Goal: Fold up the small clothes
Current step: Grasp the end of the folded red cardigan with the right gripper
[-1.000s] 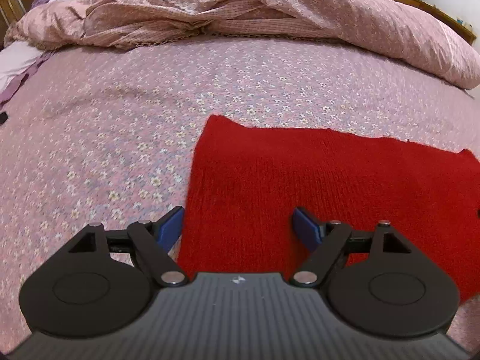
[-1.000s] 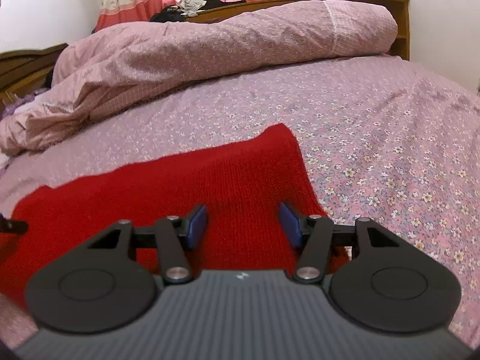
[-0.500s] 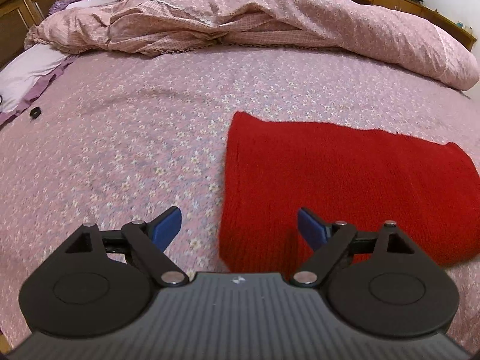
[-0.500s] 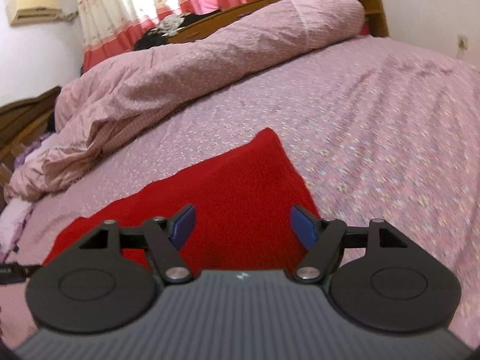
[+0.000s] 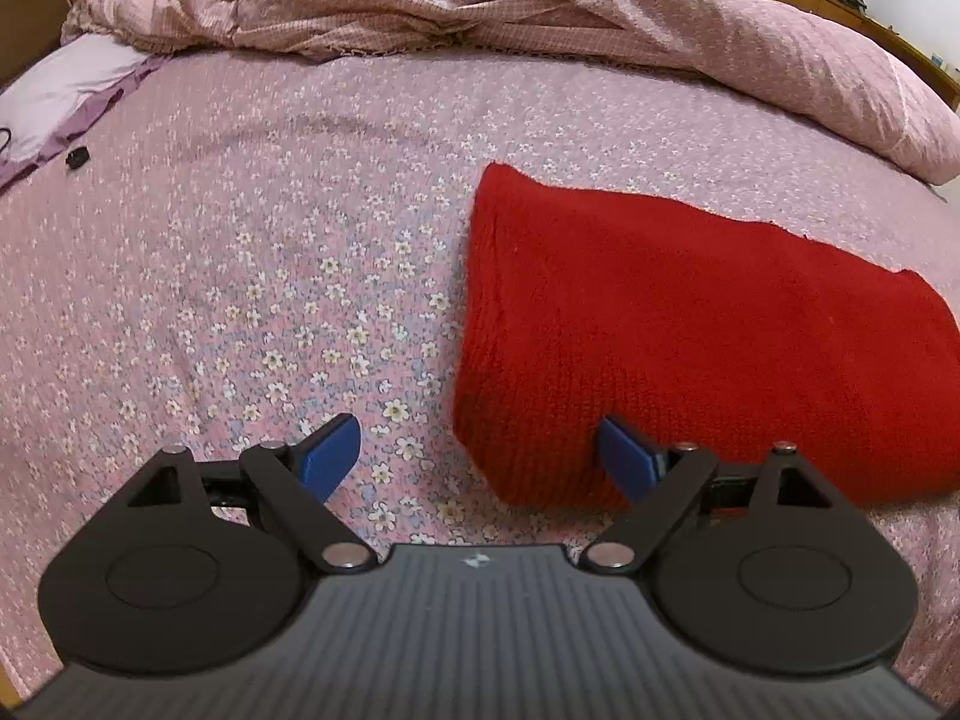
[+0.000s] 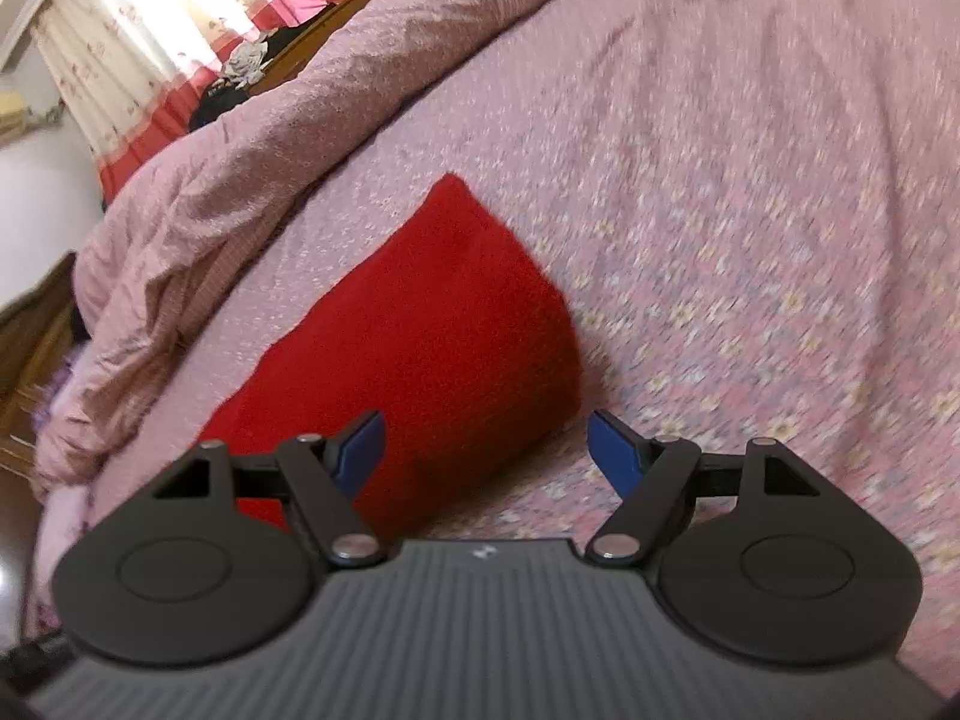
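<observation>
Blue-padded left tongs [image 5: 477, 459] were seen spread wide with nothing gripped; the jaws had just been opening, and only the near left corner of the red knitted garment [image 5: 678, 336] lay between the pads, untouched as far as could be told. Right tongs [image 6: 486, 450] were likewise parted and empty, their jaws having just been opening too, with the garment's near right corner lying under the left pad and the bedsheet [image 6: 750, 240] showing under the other.

From the left wrist view the garment was found at about two o'clock from the tongs, folded into a flat oblong on the flowered bedsheet [image 5: 270, 276]; from the right wrist view it ran off toward ten o'clock. A rumpled pink quilt [image 5: 540, 6] was heaped across the bed at twelve o'clock, well apart from it.

The knit was judged soft, thick and light, likely to sag and stretch if lifted by one point, yet not slippery. A hold at the two near corners, taken through all layers at once, was judged best for the next fold.
</observation>
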Available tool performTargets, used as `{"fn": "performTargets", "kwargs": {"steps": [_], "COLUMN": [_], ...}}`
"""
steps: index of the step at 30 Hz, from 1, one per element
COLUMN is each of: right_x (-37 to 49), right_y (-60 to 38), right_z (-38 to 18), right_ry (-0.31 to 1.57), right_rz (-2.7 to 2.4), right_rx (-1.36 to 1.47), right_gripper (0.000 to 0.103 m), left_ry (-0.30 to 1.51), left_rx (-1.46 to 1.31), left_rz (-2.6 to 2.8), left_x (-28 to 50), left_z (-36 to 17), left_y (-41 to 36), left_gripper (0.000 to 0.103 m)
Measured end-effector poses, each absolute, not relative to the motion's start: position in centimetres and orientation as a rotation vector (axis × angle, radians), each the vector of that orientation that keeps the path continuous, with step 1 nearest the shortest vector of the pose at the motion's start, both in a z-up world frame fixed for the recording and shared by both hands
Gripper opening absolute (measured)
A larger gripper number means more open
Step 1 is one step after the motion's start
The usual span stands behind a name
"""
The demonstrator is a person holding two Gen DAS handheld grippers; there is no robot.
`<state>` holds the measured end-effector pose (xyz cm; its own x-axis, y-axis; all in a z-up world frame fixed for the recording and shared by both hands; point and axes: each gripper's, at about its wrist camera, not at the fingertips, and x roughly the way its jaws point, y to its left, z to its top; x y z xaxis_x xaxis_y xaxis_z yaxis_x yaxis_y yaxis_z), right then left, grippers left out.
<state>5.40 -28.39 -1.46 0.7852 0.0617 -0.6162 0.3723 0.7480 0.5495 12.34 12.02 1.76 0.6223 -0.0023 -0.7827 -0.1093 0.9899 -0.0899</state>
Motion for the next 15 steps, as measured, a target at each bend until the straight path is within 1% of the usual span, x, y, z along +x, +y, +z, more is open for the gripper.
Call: {"fn": "performTargets", "kwargs": {"steps": [2, 4, 7, 15], "right_x": [5.9, 6.5, 7.1, 7.9], "right_y": [-28.4, -28.4, -28.3, -27.2], "right_z": [-2.0, -2.6, -3.4, -4.3], "right_ry": [0.653, 0.649, 0.627, 0.587], "right_rz": [-0.182, -0.184, -0.190, -0.167], "right_rx": [0.755, 0.801, 0.854, 0.814], "right_gripper": [0.076, 0.078, 0.078, 0.078], "left_ry": [0.904, 0.910, 0.915, 0.933], "left_rx": [-0.138, -0.136, -0.135, -0.139], "left_rz": [0.063, 0.066, 0.068, 0.077], "left_x": [12.5, 12.7, 12.9, 13.3], "left_z": [1.5, 1.3, 1.0, 0.3], "left_y": [12.0, 12.0, 12.0, 12.1], "left_gripper": [0.090, 0.090, 0.091, 0.093]}}
